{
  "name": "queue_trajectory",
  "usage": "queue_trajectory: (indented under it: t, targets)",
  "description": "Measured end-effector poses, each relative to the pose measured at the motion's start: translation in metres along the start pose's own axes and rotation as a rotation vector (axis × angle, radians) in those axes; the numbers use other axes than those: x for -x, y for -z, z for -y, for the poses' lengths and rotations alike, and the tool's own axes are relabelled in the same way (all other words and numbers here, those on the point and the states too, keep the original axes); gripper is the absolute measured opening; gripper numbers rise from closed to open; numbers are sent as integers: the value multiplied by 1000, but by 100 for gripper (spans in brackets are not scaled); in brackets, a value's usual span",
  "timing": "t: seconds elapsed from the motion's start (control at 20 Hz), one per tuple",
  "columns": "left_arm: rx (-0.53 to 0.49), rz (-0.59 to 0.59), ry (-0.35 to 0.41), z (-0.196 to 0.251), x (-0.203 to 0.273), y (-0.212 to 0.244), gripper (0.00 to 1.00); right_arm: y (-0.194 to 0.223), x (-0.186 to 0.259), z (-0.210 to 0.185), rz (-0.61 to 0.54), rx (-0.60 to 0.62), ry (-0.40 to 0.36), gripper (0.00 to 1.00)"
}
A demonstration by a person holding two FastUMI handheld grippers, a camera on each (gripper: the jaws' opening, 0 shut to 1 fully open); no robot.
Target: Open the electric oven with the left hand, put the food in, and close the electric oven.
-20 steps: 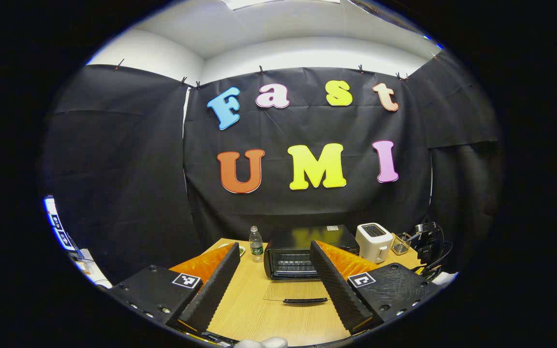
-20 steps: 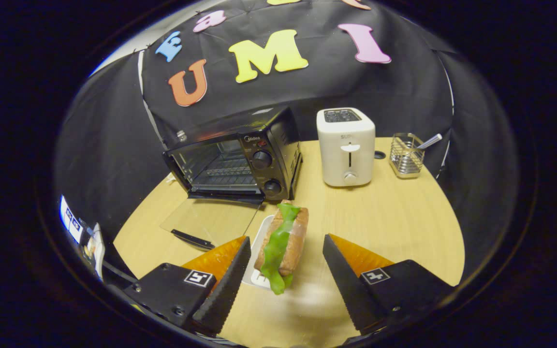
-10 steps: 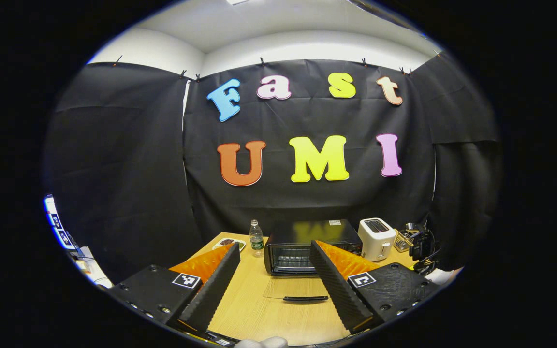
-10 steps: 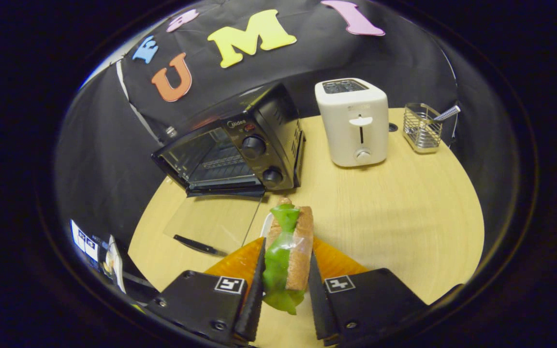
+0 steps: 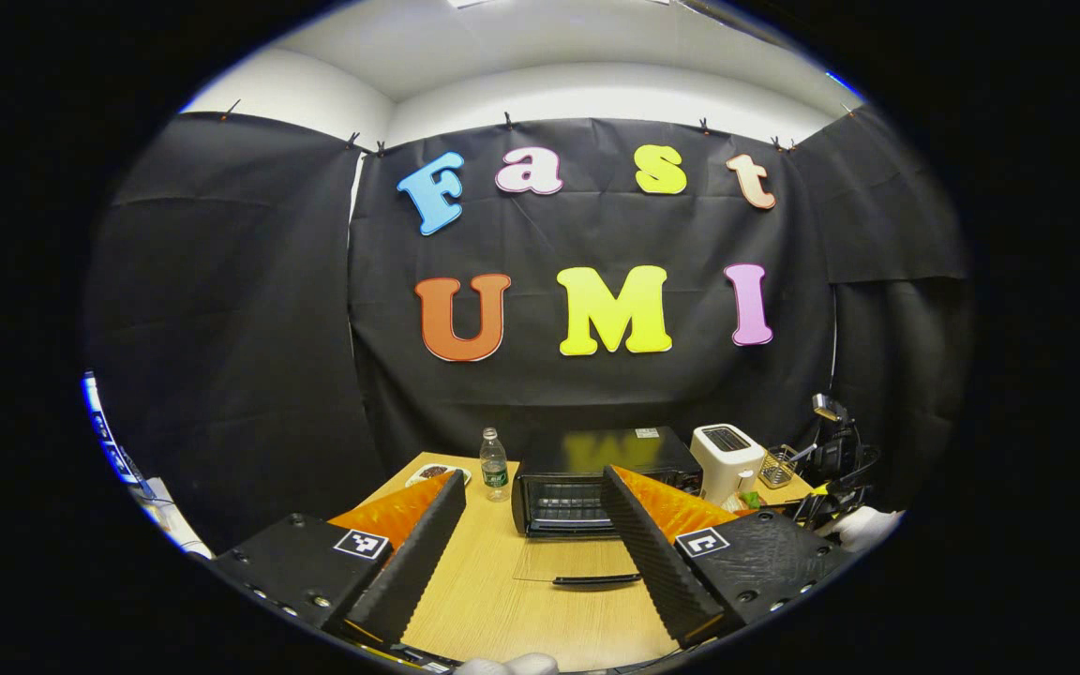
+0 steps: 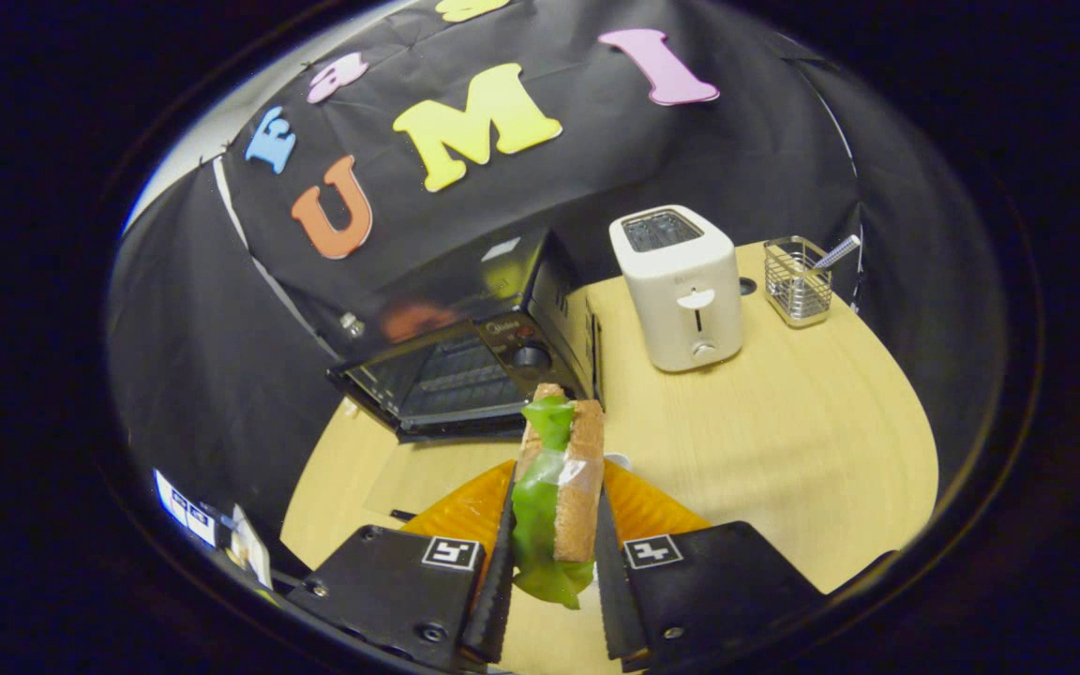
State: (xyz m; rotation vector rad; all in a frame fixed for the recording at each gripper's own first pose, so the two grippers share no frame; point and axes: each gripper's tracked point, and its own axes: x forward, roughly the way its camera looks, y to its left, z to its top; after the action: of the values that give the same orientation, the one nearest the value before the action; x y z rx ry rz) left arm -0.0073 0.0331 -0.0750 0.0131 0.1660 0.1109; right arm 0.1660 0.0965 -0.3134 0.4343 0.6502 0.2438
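The black electric oven stands at the back of the wooden table with its glass door folded down flat, and its wire rack shows inside. My right gripper is shut on a sandwich with green lettuce, held on edge above the table in front of the oven's right side. My left gripper hangs open and empty well back from the oven, level with the door's handle. Far right in the left gripper view, the other gripper and a gloved hand show.
A white toaster stands right of the oven, with a wire basket holding a utensil beyond it. A water bottle and a small plate sit left of the oven. The table is bare at the right.
My right gripper closed on the sandwich and lifted it off its white tray, rising above the table. The left gripper stayed open, shifting only slightly.
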Motion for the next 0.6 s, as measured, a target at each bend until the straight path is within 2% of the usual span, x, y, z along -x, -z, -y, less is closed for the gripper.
queue_trajectory:
  t: [0.35,0.6]
  targets:
    - [-38,-28,38,-13,4,11,95,-4,-23,-64,153,-224,-83,42]
    - [-41,-59,55,-18,7,24,95,6,-62,-108,234,-420,-155,42]
